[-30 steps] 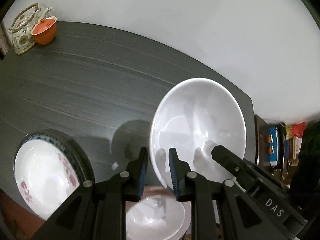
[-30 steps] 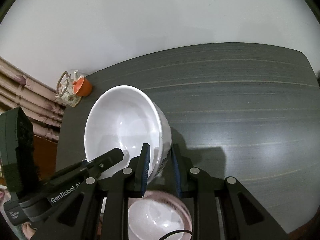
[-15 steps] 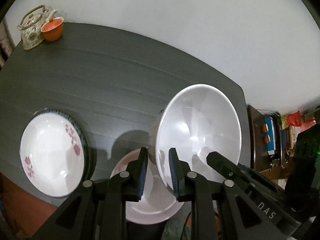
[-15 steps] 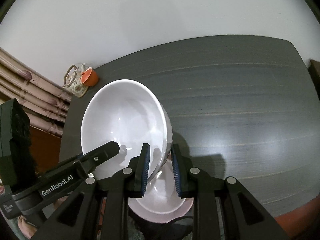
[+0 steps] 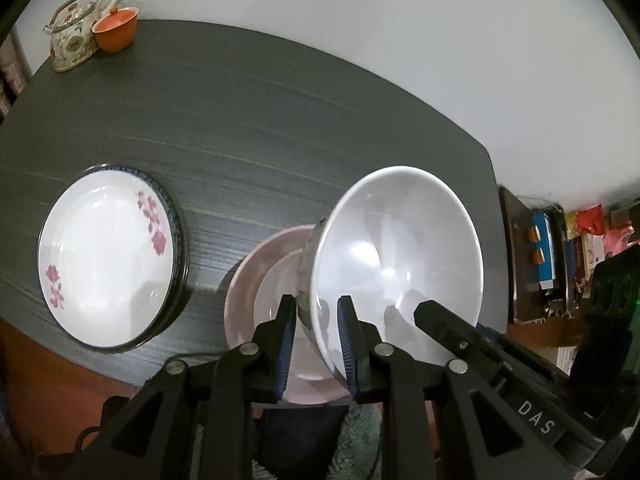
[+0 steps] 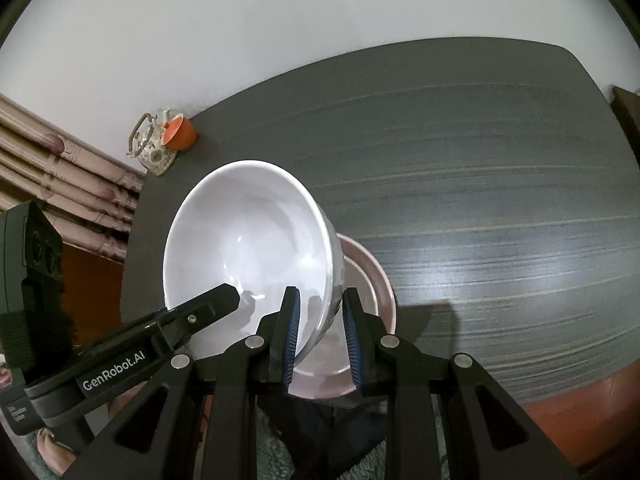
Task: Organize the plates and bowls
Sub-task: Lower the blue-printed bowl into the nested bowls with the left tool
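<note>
- The counter (image 5: 248, 128) is a dark grey board with pale streaks of grain running across it and rounded corners; its near edge shows a reddish-brown side.
- A plain pale wall (image 5: 360, 20) rises behind the counter's far edge.
- At about ten o'clock in the left wrist view, in the far corner, a floral teapot (image 5: 74, 34) with a hoop handle stands touching an orange cup (image 5: 116, 28).
- At nine o'clock lies a white plate with pink flowers (image 5: 108, 260), set on a dark-rimmed plate beneath it.
- Near the front edge sits a pink-rimmed shallow bowl (image 5: 260, 280).
- The large white bowl (image 5: 400, 264) is held tilted in the air just above the pink-rimmed bowl.
- The left tool (image 5: 316, 344) is clenched on the white bowl's rim, one pad inside and one outside.
- The right tool (image 6: 320, 332) grips the opposite side of the same rim.
- At three o'clock, past the counter's end, a low shelf (image 5: 560, 264) holds coloured boxes and packets.
- In the right wrist view, pinkish moulded panelling (image 6: 68, 192) runs at nine o'clock.
- Below the tools lies a green shaggy rug (image 5: 360, 440) on the floor.
</note>
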`<state>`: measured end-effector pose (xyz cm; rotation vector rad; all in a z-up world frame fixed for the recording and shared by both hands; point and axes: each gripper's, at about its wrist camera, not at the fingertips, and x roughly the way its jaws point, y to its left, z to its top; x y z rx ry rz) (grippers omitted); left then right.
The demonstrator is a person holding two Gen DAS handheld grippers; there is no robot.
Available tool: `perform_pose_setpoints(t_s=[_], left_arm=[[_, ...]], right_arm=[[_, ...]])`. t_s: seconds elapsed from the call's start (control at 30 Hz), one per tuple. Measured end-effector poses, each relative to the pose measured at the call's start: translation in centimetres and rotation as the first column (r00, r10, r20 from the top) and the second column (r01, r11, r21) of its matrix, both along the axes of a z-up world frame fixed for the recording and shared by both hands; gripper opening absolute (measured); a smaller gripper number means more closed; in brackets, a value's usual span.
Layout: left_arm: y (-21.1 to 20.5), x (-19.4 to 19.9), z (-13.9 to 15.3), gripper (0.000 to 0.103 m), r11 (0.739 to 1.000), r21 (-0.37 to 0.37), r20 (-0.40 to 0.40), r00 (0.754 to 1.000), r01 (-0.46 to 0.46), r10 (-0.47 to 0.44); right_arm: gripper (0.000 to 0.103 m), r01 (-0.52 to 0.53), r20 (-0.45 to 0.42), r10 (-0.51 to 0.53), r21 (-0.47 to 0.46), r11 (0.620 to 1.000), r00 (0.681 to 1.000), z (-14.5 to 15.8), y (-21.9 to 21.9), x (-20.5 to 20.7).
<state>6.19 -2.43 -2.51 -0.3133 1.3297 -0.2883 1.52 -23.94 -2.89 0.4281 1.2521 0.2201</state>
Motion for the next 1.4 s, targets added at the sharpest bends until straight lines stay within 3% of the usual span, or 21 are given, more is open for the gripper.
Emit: perform_pose_setpoints(t_s=[0.77,1.4], left_arm=[[-0.9,-1.0,-4.9,0.021,0.997,0.077,-0.088,0.996,0.007,0.0],[-1.9,-0.6,-5.5,0.021,0.994,0.104,-0.102,0.995,0.021,-0.01]], right_arm=[[0.022,-0.024,-0.119,0.022,-0.021,0.999,0.993,-5.1,1.0,-0.6],[0.023,-0.006,-0.138,0.003,-0.022,1.0,0.99,-6.1,0.4,-0.4]])
